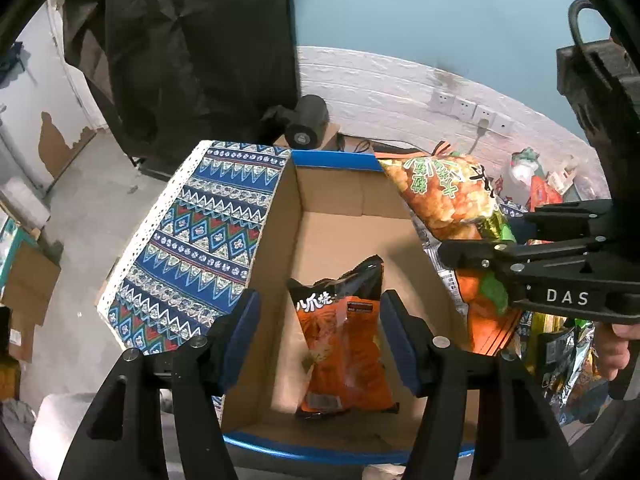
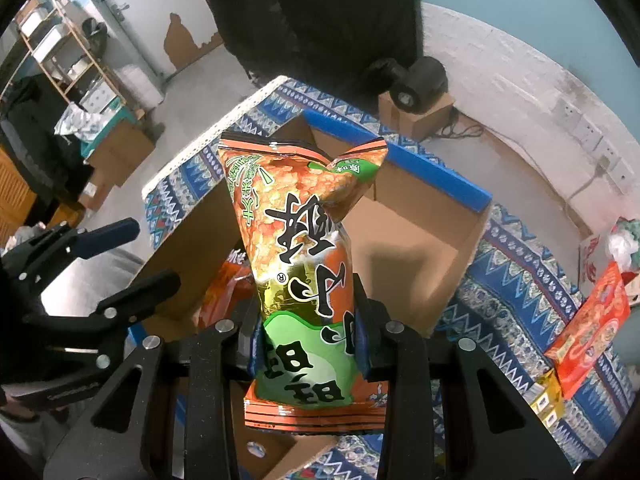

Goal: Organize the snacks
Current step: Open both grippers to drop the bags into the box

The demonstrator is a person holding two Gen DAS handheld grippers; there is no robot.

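An orange and black snack bag (image 1: 344, 340) lies on the bottom of a cardboard box (image 1: 332, 192) with a blue rim. My left gripper (image 1: 320, 336) hangs open above it, and its blue pads (image 1: 240, 332) stand clear of the bag on both sides. My right gripper (image 2: 306, 340) is shut on a tall orange and green snack bag (image 2: 304, 240), held upright over the near edge of the box (image 2: 416, 248). In the left wrist view that bag (image 1: 444, 196) and the right gripper (image 1: 480, 240) sit at the box's right wall. The right wrist view has the open left gripper (image 2: 140, 256) at the left.
The box stands on a blue patterned cloth (image 1: 192, 240). Several loose snack packs (image 1: 560, 352) lie to its right, among them a red pack (image 2: 588, 320). A black round device (image 1: 308, 120) sits on a small carton behind. A hand (image 1: 616, 348) holds the right gripper.
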